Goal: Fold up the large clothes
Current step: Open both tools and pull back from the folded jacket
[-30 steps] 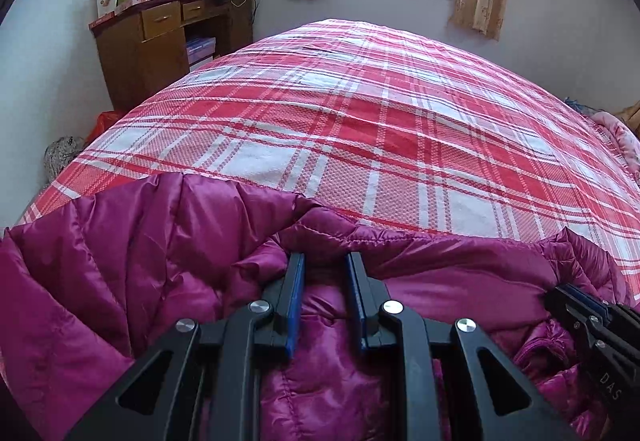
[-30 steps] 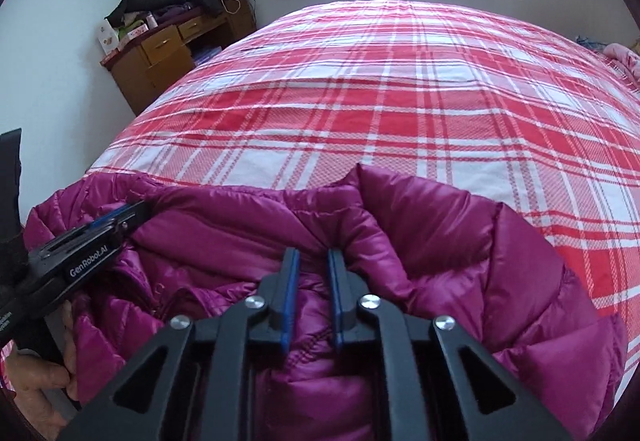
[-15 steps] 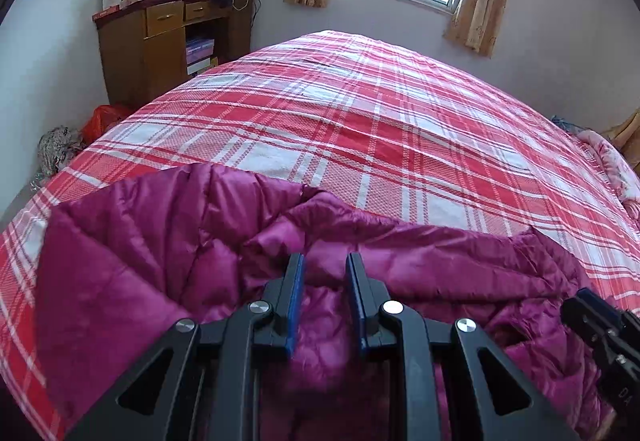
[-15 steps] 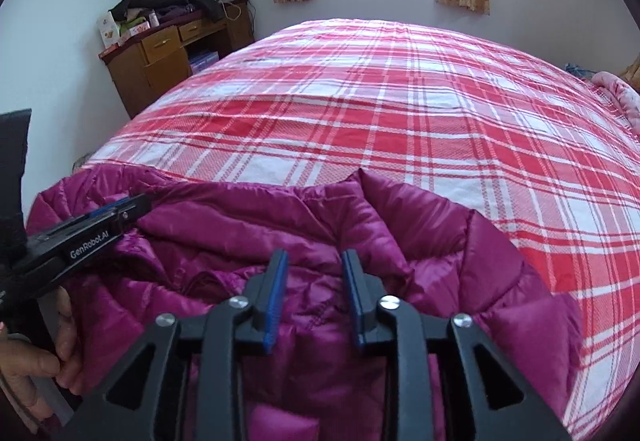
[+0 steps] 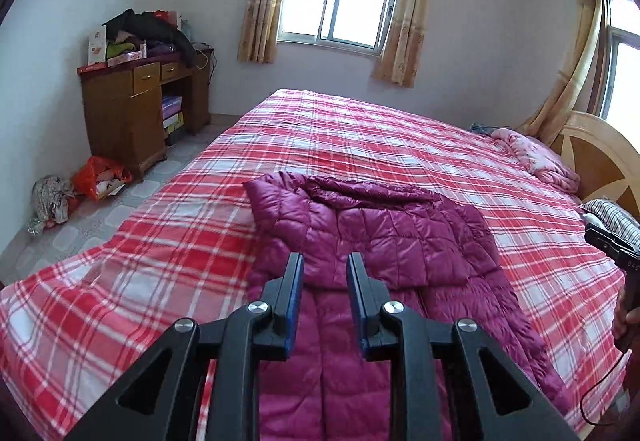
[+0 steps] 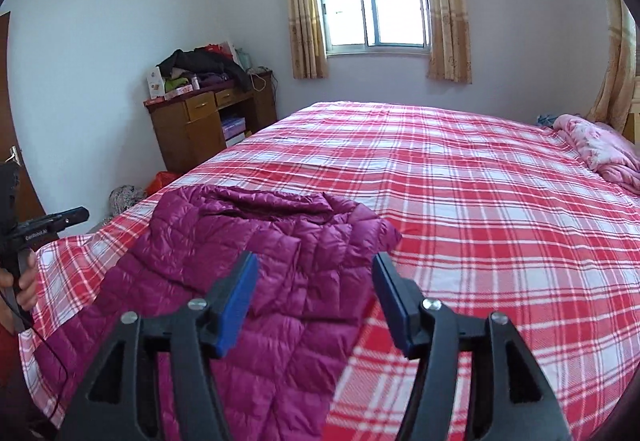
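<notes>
A magenta quilted down jacket (image 5: 380,233) lies on the red plaid bed (image 5: 360,137), its upper part folded over onto the lower. My left gripper (image 5: 325,261) hovers above and behind it, jaws a narrow gap apart with nothing between them. The right wrist view shows the same jacket (image 6: 260,237) below my right gripper (image 6: 316,261), whose jaws are opening wide and hold nothing. Each gripper shows in the other's view: the right one (image 5: 612,245) at the right edge, the left one (image 6: 52,225) at the left edge, held by a hand.
A cluttered wooden desk (image 5: 132,109) stands against the left wall, with bags (image 5: 100,177) on the floor beside it. A pink blanket (image 5: 536,157), a striped pillow (image 5: 612,213) and the headboard (image 5: 600,145) are at the bed's far right. The plaid bed (image 6: 480,201) stretches beyond the jacket.
Both grippers let go of the jacket and drew back and up from it. The right jaws spread wide. The jacket now lies folded on the bed, farther away in both views.
</notes>
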Tool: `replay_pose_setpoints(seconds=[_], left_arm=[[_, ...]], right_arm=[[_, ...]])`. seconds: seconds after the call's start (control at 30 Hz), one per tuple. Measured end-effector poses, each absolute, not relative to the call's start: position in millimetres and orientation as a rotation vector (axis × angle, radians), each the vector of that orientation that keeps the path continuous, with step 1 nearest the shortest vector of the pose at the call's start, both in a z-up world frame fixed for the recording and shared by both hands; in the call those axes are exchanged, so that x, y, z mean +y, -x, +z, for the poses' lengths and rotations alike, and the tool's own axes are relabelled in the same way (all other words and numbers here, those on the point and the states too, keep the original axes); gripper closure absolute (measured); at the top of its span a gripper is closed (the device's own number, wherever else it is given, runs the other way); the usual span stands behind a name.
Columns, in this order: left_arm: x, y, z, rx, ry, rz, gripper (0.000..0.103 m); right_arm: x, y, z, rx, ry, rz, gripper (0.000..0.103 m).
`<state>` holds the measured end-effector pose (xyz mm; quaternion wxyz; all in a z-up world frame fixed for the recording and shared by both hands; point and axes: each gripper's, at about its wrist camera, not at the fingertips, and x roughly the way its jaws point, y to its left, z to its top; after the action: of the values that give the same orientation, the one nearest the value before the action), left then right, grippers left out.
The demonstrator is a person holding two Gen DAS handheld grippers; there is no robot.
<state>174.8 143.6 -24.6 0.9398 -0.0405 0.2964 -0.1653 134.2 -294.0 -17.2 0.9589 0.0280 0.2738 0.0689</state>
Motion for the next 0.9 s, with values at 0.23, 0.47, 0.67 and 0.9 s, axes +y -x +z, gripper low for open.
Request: replay_pose_setpoints(seconds=[0.23,0.47,0.67,0.9], left_arm=[[187,-87,-29,0.626,0.042,-0.319,0.077],[191,-48,-92,0.722,0.054,-0.304,0.047],[188,-57,-149,0.902,0.063,-0.293,0.047],[193,-58,-157,0.893,0.14,-0.314,0.047]], right_arm=[[-297,-51,-31,0.613,-0.045,0.139,0.028],[-283,-10,-93,0.736,-0.1,0.132,0.029],[-276,0,-135,0.832,-0.183,0.116,0.029],[-283,13,-165,0.887,-0.269,0.082,0.029]])
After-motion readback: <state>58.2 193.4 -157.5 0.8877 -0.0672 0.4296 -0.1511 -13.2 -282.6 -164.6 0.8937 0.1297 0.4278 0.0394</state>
